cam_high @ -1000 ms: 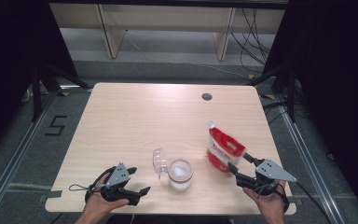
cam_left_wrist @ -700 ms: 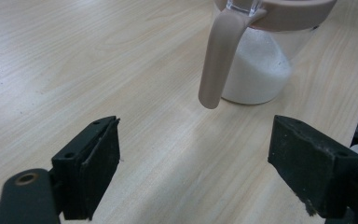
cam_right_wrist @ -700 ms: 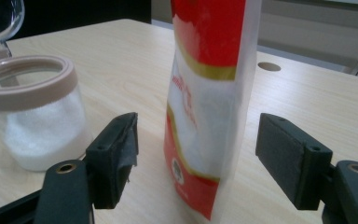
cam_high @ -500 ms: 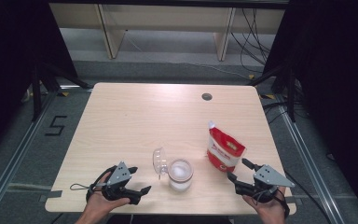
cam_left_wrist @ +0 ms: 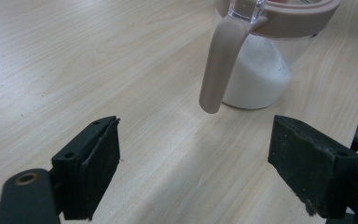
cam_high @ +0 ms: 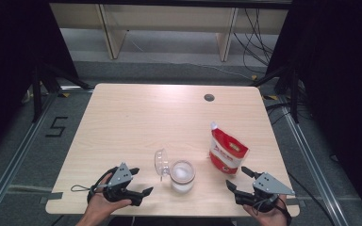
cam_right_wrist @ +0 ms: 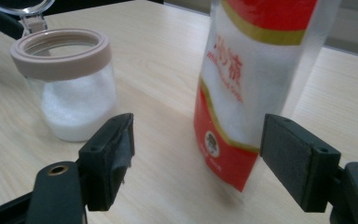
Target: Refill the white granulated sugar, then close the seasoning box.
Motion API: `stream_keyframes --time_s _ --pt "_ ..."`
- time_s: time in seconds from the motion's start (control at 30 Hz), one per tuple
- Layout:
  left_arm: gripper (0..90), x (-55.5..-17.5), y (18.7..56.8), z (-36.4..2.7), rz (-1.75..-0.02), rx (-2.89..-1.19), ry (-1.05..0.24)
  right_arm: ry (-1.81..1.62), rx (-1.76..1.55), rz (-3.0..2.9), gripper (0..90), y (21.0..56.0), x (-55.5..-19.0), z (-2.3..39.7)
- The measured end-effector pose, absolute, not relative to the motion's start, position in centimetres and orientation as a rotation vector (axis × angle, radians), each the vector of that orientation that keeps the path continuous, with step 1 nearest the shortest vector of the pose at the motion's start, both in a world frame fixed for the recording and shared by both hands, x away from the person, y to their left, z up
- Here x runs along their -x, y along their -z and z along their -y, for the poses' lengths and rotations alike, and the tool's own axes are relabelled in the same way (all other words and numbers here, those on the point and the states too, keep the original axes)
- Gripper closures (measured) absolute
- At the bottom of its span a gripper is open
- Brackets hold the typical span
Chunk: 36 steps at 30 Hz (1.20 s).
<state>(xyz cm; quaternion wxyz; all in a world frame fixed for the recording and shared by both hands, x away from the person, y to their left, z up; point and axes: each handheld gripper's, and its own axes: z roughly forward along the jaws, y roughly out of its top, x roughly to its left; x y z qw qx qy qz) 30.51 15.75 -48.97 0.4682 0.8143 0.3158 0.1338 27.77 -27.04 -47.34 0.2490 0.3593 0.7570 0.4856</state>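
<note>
A clear jar (cam_high: 182, 175) holding white powder stands near the table's front edge, its hinged lid (cam_high: 160, 162) flipped open to the left. To its right a red and white pouch (cam_high: 227, 154) stands upright by itself. My left gripper (cam_high: 141, 181) lies open just left of the jar (cam_left_wrist: 256, 70), nothing between its jaws, and the jar's tan clasp (cam_left_wrist: 219, 65) hangs ahead of it. My right gripper (cam_high: 236, 177) is open, its jaws having just widened. They are empty, and the pouch (cam_right_wrist: 251, 84) stands just beyond their tips, with the jar (cam_right_wrist: 67, 88) to the left.
The light wooden table (cam_high: 146, 117) has a small dark cable hole (cam_high: 209, 97) near its far edge. Both hands rest at the near edge. Dark curtains flank the table, and a taped number marks the floor (cam_high: 56, 126) at the left.
The right gripper has drawn back from the pouch toward the near edge and spread its jaws a little wider. The pouch stays standing. The left gripper has not moved.
</note>
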Motion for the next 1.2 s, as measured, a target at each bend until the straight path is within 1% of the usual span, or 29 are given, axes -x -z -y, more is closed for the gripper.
stream_keyframes --time_s 0.03,0.07,0.1,0.23,0.4,0.53,0.67,0.7,0.77,0.9,1.03,1.1,1.13,1.17,1.2 --pt "16.0 -30.6 48.9 -16.0 -0.766 -2.029 -0.345 -1.306 -0.961 -2.051 26.9 47.4 -27.8 27.0" --pt "16.1 -30.5 48.9 -15.8 -0.783 -2.007 -0.331 -1.303 -1.000 -2.068 26.5 47.4 -27.6 26.9" --pt "16.0 -30.6 48.9 -15.9 -0.783 -2.008 -0.333 -1.299 -0.957 -2.067 26.4 47.4 -27.7 26.9" --pt "16.1 -30.6 48.9 -15.8 -0.793 -1.989 -0.321 -1.306 -0.990 -2.077 26.2 47.5 -27.4 26.8" --pt "17.1 -30.5 48.5 -15.7 -0.781 -1.992 -0.331 -1.303 -0.978 -2.077 26.2 47.4 -27.3 26.8" --pt "29.1 -30.5 48.2 -15.6 -0.768 -1.971 -0.315 -1.298 -0.977 -2.080 26.0 47.4 -27.3 26.9" --pt "46.1 -30.3 48.1 -15.5 -0.729 -1.976 -0.299 -1.301 -0.955 -2.074 25.9 47.3 -27.5 26.9" --pt "50.9 -30.3 48.1 -15.5 -0.726 -1.980 -0.298 -1.311 -1.017 -2.067 25.9 47.3 -27.2 26.7" --pt "60.7 -30.3 47.9 -15.5 -0.718 -1.973 -0.326 -1.305 -0.947 -2.068 26.0 47.3 -27.6 26.8" --pt "75.2 -30.3 47.3 -15.3 -0.682 -1.960 -0.340 -1.304 -0.971 -2.085 26.1 47.3 -27.4 26.7" --pt "83.7 -30.1 46.8 -14.8 -0.667 -1.951 -0.349 -1.294 -0.940 -2.071 26.3 47.2 -27.5 26.8" --pt "85.6 -30.1 46.7 -14.6 -0.649 -1.961 -0.347 -1.306 -0.986 -2.080 26.4 47.2 -27.3 26.5" --pt "86.2 -30.2 46.6 -14.6 -0.616 -1.973 -0.368 -1.308 -0.979 -2.079 26.4 47.2 -27.3 26.5" --pt "87.1 -30.0 46.7 -14.3 -0.655 -1.954 -0.350 -1.310 -0.961 -2.084 26.4 47.2 -27.4 26.5" --pt "87.7 -30.1 46.6 -14.4 -0.634 -1.964 -0.359 -1.295 -0.952 -2.082 26.5 47.1 -27.4 26.6"
